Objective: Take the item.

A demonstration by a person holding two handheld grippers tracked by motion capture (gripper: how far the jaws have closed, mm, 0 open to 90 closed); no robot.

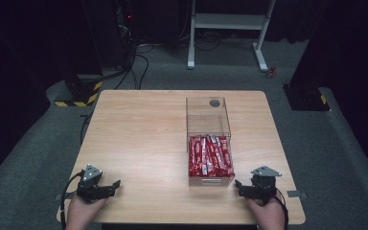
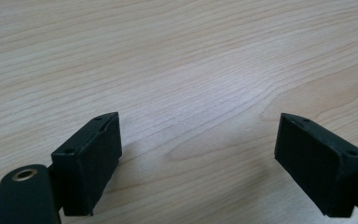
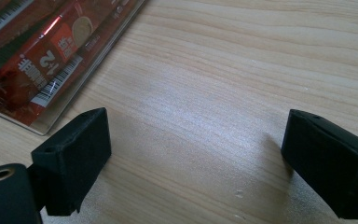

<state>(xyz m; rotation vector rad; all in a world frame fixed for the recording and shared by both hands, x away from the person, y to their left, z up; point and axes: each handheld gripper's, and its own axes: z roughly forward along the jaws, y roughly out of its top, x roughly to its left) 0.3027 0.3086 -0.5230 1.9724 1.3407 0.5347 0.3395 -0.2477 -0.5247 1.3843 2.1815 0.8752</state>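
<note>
A clear plastic box [image 1: 209,117] stands on the wooden table [image 1: 139,139], right of centre. Its pulled-out drawer [image 1: 211,181] holds several red snack packets [image 1: 210,155]. My left gripper [image 1: 109,187] rests near the front left edge, held by a hand, open with bare wood between its jaws [image 2: 198,154]. My right gripper [image 1: 242,188] rests near the front right edge, just right of the drawer's front, open with nothing between its jaws [image 3: 196,158]. In the right gripper view the red packets [image 3: 42,51] lie behind the clear drawer wall at upper left.
Beyond the table's far edge stands a white desk frame [image 1: 227,28] on grey carpet. Black stands with yellow-striped bases [image 1: 79,91] sit at the far left, another black base [image 1: 306,98] at the far right. Cables run across the floor.
</note>
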